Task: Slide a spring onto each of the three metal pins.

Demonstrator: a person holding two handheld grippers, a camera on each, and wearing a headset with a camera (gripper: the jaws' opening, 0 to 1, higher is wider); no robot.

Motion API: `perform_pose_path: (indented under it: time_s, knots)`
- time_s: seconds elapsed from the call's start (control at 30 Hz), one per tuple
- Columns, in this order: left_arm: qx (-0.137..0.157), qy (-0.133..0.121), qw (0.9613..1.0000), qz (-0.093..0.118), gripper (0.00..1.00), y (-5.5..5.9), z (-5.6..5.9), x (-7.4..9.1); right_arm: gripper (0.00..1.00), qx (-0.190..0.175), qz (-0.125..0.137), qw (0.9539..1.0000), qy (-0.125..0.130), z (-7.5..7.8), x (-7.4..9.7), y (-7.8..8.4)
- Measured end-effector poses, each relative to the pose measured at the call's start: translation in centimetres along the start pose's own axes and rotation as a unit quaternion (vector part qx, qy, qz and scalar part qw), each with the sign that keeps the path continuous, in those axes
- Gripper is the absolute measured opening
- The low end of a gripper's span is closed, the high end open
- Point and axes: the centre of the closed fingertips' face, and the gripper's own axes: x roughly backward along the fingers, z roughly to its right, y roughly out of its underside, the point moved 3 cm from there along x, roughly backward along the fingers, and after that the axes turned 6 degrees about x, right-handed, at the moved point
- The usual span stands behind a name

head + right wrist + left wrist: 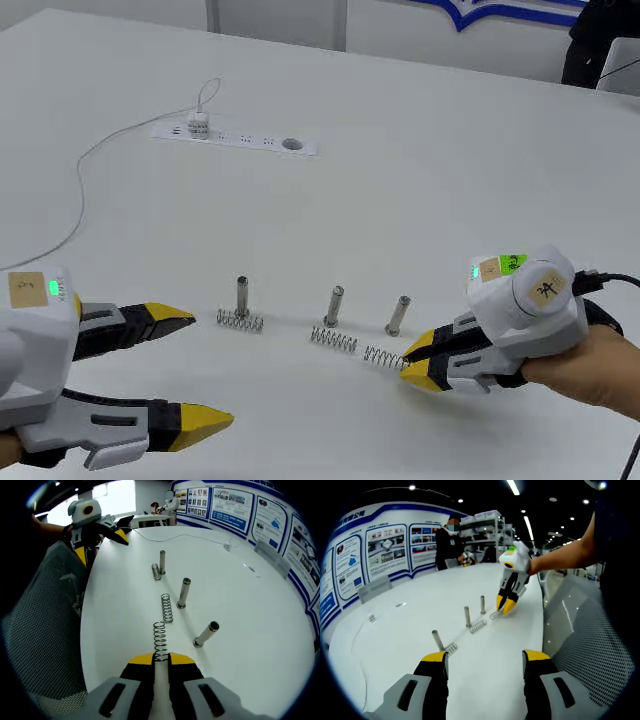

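On the white table three pins stand upright in a row: the left pin, the middle pin and the right pin. No spring is on a pin yet. The left spring lies just beside the foot of the left pin, the middle spring lies just in front of the middle pin, and the right spring lies in front of the right pin. The right gripper has its jaws together on the near end of the right spring. This end is hidden between the yellow tips, and I cannot tell if the spring rests on the table or is a little lifted. The hand that holds this gripper is cut off by the right edge. The left gripper holds nothing. Its jaws are wide apart, well to the left of the pins, and its body is cut off at the lower left corner. Far behind lies a power strip; its cable runs out of the picture at the left edge.
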Motion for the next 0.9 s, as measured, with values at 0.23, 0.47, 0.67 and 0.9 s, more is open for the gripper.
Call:
perform_pose_path:
  time_s: [0.23,0.47,0.67,0.9]
  knots:
    - [-0.022,0.035,0.9991,-0.003,0.57,-1.2,0.7,-1.9,0.11,0.03,0.01,0.9995,-0.009,-1.0,0.7,-2.2]
    - [-0.037,0.053,0.9979,-0.006,0.54,-1.8,0.8,-3.4,0.11,0.06,0.016,0.9979,-0.021,-1.6,0.5,-4.6]
    - [-0.046,0.072,0.9963,-0.008,0.52,-2.3,1.4,-4.6,0.11,0.084,0.021,0.9957,-0.034,-2.3,0.1,-6.4]
    - [-0.053,0.083,0.9951,-0.011,0.47,-2.4,1.8,-5.5,0.11,0.103,0.027,0.9934,-0.042,-3.0,0.1,-7.7]
